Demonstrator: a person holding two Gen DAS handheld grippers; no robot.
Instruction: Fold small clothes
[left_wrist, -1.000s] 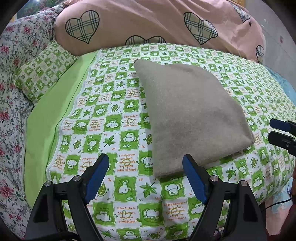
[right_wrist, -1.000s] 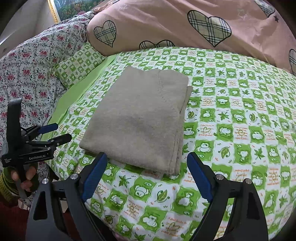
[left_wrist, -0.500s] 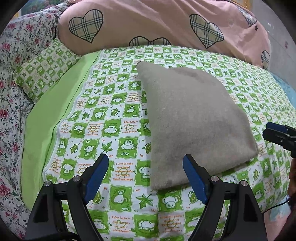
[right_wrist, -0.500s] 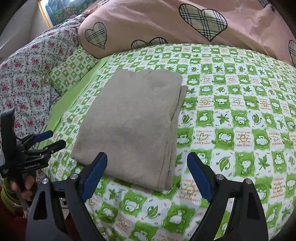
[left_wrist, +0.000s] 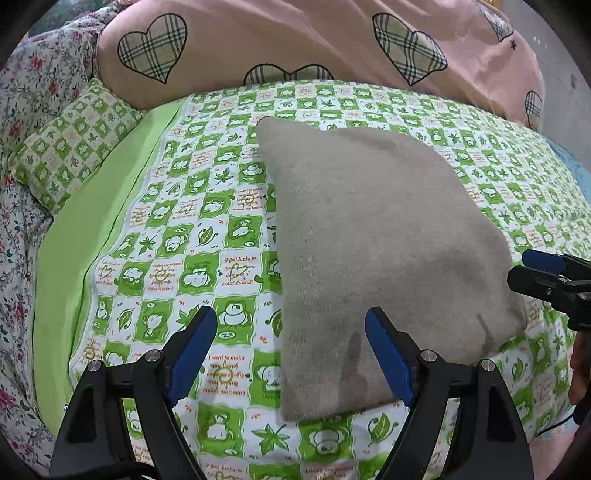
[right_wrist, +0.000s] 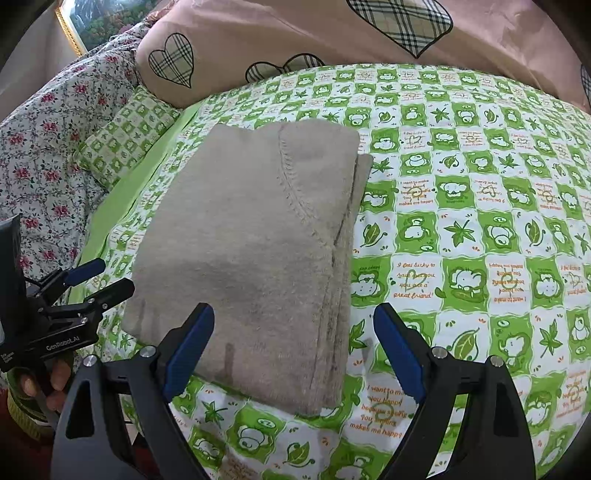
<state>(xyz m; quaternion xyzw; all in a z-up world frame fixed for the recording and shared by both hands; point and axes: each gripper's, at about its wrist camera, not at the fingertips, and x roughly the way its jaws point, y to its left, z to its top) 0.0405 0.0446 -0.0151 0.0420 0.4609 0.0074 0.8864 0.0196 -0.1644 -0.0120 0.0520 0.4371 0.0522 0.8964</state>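
Note:
A folded grey-beige fleece garment (left_wrist: 373, 243) lies flat on the green patterned bed sheet (left_wrist: 207, 229); it also shows in the right wrist view (right_wrist: 255, 254), with stacked layers along its right edge. My left gripper (left_wrist: 290, 350) is open and empty, its jaws straddling the garment's near left corner just above it. My right gripper (right_wrist: 293, 349) is open and empty, over the garment's near right corner. Each gripper shows in the other's view: the right one (left_wrist: 546, 275) at the garment's right edge, the left one (right_wrist: 92, 282) at its left edge.
A pink quilt with plaid hearts (left_wrist: 295, 40) is piled at the back. A small green patterned pillow (left_wrist: 70, 140) and a floral cover (left_wrist: 22, 110) lie at the left. The bed's near edge runs just below the garment.
Both grippers have moved forward and lower toward the garment's near edge. The garment has not moved and both grippers stay open.

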